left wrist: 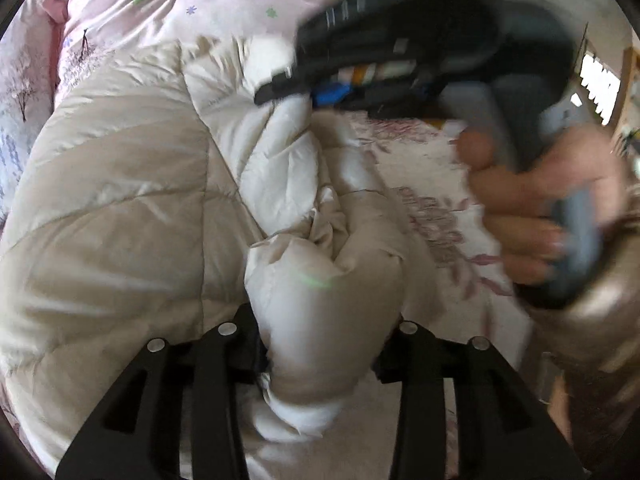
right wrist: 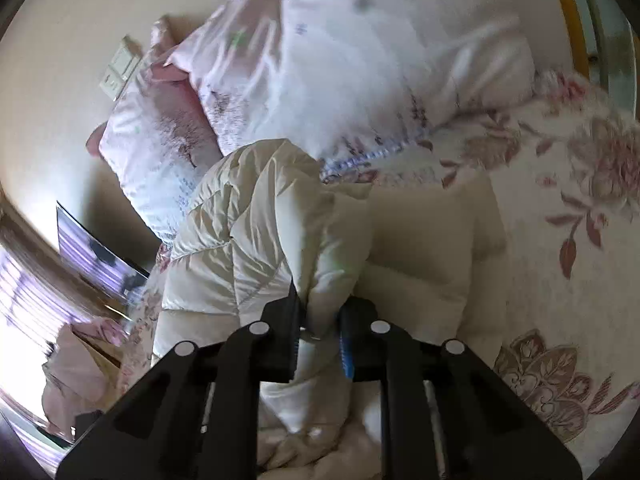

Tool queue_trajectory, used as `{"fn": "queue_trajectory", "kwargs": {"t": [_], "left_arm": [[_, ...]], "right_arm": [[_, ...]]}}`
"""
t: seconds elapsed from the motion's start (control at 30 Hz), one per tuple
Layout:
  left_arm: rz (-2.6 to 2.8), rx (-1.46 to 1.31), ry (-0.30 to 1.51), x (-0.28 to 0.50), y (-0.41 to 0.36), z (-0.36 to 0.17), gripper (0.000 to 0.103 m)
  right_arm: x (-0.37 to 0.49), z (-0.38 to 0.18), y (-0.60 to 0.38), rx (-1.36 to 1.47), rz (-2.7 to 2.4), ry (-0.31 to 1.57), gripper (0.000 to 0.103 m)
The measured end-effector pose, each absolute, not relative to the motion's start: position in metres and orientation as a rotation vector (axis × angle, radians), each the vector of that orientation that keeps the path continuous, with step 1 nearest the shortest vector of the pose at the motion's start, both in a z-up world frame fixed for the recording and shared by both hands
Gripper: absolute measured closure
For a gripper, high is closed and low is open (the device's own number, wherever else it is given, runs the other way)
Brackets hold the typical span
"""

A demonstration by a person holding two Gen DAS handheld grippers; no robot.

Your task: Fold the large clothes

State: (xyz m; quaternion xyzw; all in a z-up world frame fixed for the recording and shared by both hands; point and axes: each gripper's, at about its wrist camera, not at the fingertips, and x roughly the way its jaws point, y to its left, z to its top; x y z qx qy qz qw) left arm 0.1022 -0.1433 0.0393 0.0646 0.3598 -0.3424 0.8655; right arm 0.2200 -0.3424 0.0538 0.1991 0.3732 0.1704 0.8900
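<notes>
A cream quilted down jacket lies on the flowered bedspread. My left gripper is shut on a puffy fold of the jacket, bunched between its black fingers. In the left wrist view my right gripper shows at the top right, held in a hand, its tips at the jacket's upper fold. In the right wrist view my right gripper is shut on a raised fold of the jacket, which hangs up from the bed.
A pale pink duvet and pillow lie piled at the head of the bed, just behind the jacket. The flowered bedspread spreads to the right. A wall with a switch plate and a screen are at left.
</notes>
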Motion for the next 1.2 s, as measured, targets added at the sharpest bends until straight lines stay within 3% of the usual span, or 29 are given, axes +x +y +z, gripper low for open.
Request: {"fn": "queue_trajectory", "kwargs": {"t": [0.13,0.17,0.2,0.3,0.5,1.2], "left_arm": [[-0.861,0.034,0.719,0.086,-0.095,0.085,0.048],[-0.864,0.026,0.678,0.084,-0.081,0.098,0.039],[-0.838,0.032,0.633,0.085,-0.067,0.110,0.036],[-0.718,0.071,0.559,0.107,-0.040,0.126,0.036],[-0.544,0.013,0.666,0.186,0.000,0.116,0.036],[-0.587,-0.057,0.827,0.246,-0.044,0.057,0.036]], "right_arm": [[0.229,0.040,-0.358,0.483,0.359,0.799,0.087],[0.231,0.036,-0.363,0.508,0.367,0.803,0.087],[0.232,0.035,-0.366,0.522,0.372,0.804,0.087],[0.234,0.030,-0.372,0.552,0.390,0.810,0.087],[0.240,0.025,-0.376,0.571,0.385,0.821,0.087],[0.257,0.007,-0.401,0.538,0.219,0.861,0.087]]}}
